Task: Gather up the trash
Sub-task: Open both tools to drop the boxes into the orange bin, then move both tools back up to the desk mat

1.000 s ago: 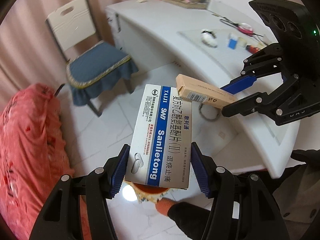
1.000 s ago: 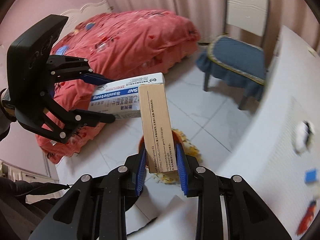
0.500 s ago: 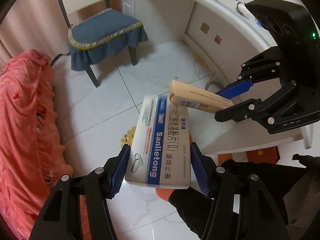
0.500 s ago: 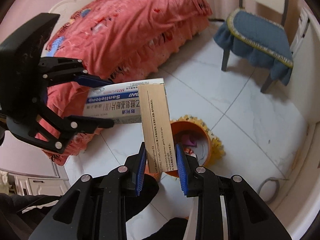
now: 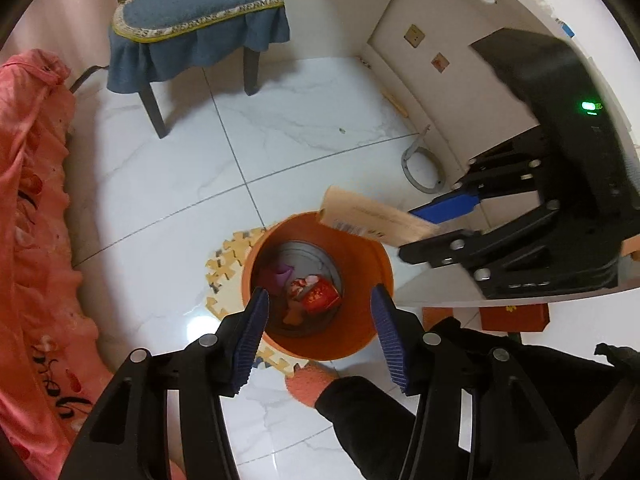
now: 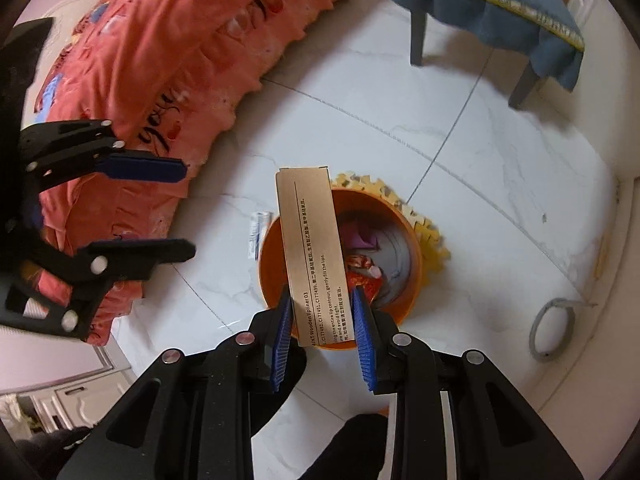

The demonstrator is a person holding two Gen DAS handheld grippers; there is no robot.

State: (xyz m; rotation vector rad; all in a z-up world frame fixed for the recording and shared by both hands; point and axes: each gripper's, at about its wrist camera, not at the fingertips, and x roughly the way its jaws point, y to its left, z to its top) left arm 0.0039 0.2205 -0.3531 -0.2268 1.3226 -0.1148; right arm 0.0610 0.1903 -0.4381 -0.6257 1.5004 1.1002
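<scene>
Right wrist: right gripper jaws pinch a tan carton by its lower end over the bin; light, stiff, crushable. Left gripper jaws spread, empty

Chair back cropped; bin contents half hidden behind tan box.

Both cameras looked steeply down at the floor from just above the orange bin, each peering out between its own two fingers. The left one faced the desk side and caught the right gripper. The right one faced the bed and caught the left gripper. They shared the bin, the tiles and the blue chair.
</scene>
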